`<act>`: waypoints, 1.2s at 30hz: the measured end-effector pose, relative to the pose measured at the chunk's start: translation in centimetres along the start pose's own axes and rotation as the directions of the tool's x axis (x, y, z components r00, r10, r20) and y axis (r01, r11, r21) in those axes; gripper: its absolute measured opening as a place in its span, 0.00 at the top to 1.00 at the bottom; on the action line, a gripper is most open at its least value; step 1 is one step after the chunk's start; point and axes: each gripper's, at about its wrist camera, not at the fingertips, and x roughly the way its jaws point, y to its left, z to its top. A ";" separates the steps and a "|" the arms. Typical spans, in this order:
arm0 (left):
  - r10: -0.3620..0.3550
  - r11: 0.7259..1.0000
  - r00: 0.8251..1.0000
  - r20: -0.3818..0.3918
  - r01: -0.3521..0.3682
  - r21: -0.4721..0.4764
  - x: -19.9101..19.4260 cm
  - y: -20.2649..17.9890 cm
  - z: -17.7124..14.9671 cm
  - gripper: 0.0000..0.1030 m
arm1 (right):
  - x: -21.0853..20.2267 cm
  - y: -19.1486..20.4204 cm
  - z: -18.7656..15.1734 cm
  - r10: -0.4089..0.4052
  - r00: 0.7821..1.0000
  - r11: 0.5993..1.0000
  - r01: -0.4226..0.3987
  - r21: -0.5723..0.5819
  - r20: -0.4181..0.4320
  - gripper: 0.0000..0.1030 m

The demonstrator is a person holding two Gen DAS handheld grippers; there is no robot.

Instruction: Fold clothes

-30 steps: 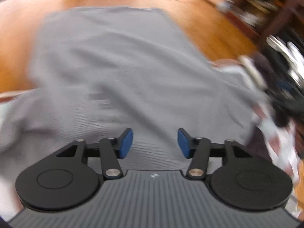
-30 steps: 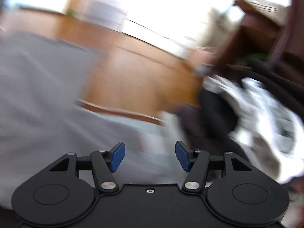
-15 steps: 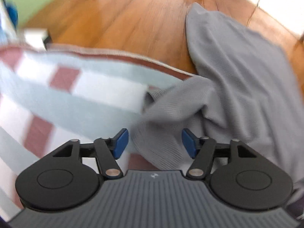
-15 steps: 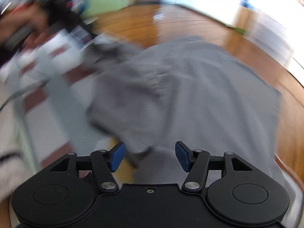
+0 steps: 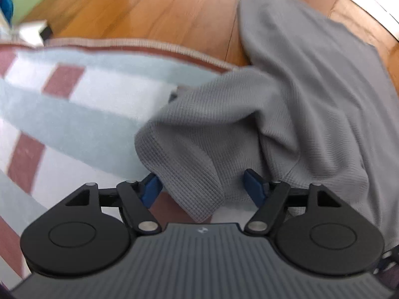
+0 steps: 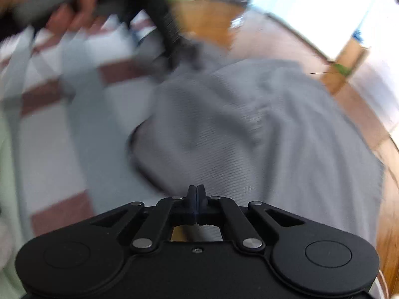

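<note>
Moved: right gripper [image 6: 197, 194] was spread, now clenched — on cloth or not, can't tell.
Left gripper [image 5: 202, 189]: released, straddling grey garment [image 5: 286, 114] corner.
Progress: garment rumpled, unfolded — folding remains.

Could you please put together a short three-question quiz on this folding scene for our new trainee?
1. True or false: the left hand-held gripper has its jaws apart, with a fold of the grey garment between them.
2. Multiple choice: the jaws of the right hand-held gripper are A) wide apart, B) pressed together, C) out of view.
3. Fill in: the garment lies partly on the striped rug and partly on the ____ floor.

Key: 1 true; 2 B, though whether fabric is pinched between them cannot be told; 3 wooden.
</note>
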 end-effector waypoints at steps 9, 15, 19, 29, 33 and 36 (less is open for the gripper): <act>-0.022 0.999 0.983 0.181 0.027 -0.023 -3.3 0.7 0.9 0.97 | -4.0 -9.1 -0.3 -0.051 0.999 0.946 0.050 0.320 -0.004 0.91; 0.177 0.984 0.834 0.523 -0.132 -0.121 -10.7 3.7 0.4 0.96 | -2.6 -5.6 -0.7 0.345 0.938 0.822 -0.322 0.469 0.039 0.56; 0.298 0.955 0.744 0.599 -0.237 -0.181 -12.3 5.1 -0.1 0.96 | -0.6 -3.1 -0.7 0.427 0.903 0.806 -0.363 0.467 -0.035 0.50; 0.381 0.913 0.818 0.431 -0.259 -0.316 -11.2 7.5 -0.1 0.45 | -3.3 -7.1 -3.9 0.243 0.969 0.817 -0.187 0.545 -0.032 0.50; 0.353 0.908 0.838 0.416 -0.199 -0.369 -11.8 8.8 -0.5 0.24 | -4.9 -7.8 -4.5 0.212 0.977 0.843 -0.187 0.505 0.008 0.50; 0.197 0.940 0.892 0.407 -0.054 -0.337 -11.6 8.8 -0.8 0.24 | -4.9 -7.4 -4.3 0.293 0.954 0.827 -0.284 0.485 0.059 0.50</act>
